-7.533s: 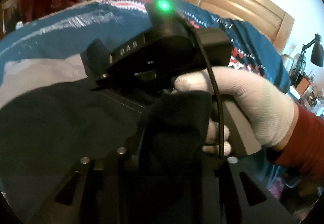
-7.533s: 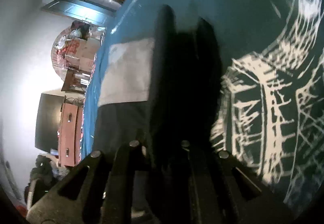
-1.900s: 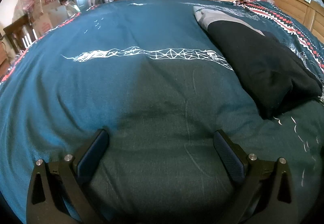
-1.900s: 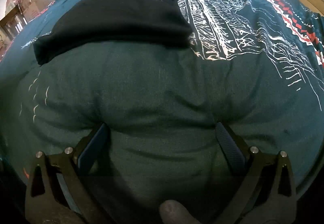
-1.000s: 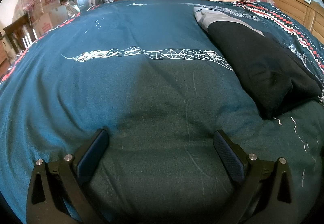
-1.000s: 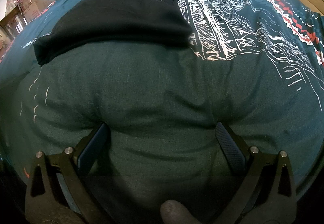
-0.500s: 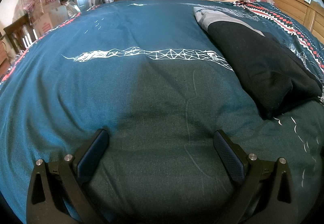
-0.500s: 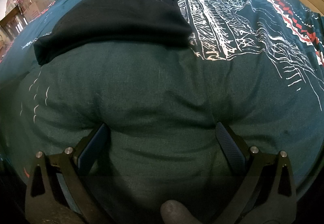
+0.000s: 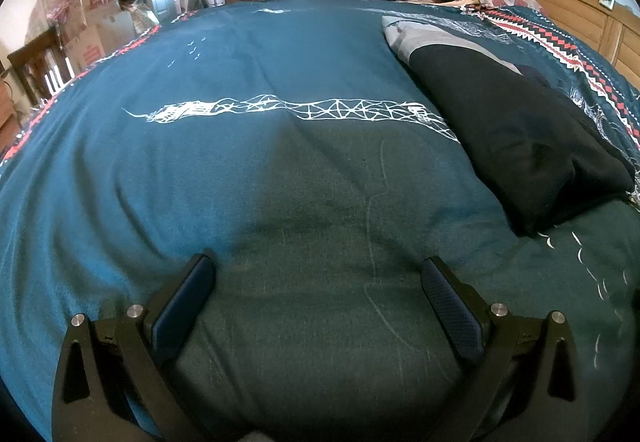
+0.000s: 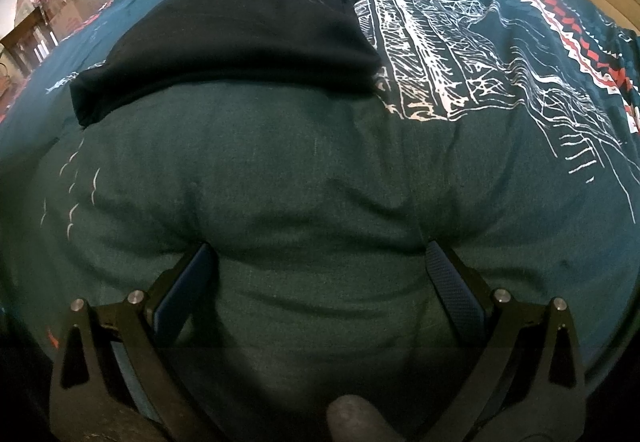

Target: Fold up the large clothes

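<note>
**The dark top is folded, and both grippers rest with nothing in them.**

The folded dark garment [image 10: 240, 26] lies flat on the blue bedspread [image 9: 200, 170], out in the middle of the bed and away from the near edge, with a grey part showing at its far end. The left gripper [image 9: 316, 294] has its jaws wide apart and holds nothing; it sits on bare bedspread, with the garment off to its right. The right gripper [image 10: 320, 274] is wide apart too, pressing into the soft cover just short of the garment's near edge. I think the fold is done. To finish well, lift both grippers straight up so they do not drag the cover and spoil the neat stack.
</note>
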The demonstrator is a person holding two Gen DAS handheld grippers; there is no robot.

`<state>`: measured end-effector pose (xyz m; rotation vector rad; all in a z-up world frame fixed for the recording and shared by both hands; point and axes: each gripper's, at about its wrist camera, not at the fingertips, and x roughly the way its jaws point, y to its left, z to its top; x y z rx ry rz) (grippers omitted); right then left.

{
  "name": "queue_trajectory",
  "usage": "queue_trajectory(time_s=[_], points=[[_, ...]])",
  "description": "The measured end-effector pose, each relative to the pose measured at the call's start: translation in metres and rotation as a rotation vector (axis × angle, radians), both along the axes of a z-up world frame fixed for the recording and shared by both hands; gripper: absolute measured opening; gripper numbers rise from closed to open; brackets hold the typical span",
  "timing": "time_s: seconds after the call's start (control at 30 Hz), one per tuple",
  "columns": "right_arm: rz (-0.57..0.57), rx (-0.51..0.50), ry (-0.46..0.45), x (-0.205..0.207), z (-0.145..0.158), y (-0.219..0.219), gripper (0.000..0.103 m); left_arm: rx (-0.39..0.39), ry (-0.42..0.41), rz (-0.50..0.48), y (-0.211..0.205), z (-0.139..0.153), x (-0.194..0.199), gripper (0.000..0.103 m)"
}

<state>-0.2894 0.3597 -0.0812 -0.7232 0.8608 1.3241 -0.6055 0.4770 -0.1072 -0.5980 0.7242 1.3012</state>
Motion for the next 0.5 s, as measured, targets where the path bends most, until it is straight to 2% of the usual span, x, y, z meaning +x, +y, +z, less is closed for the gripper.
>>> queue_trajectory(time_s=[0.5], points=[[-0.002,0.003,0.005,-0.0007,0.0,-0.0015,0.103,0.007,-0.016,0.0,-0.008,0.0002,-0.0006,0.103]])
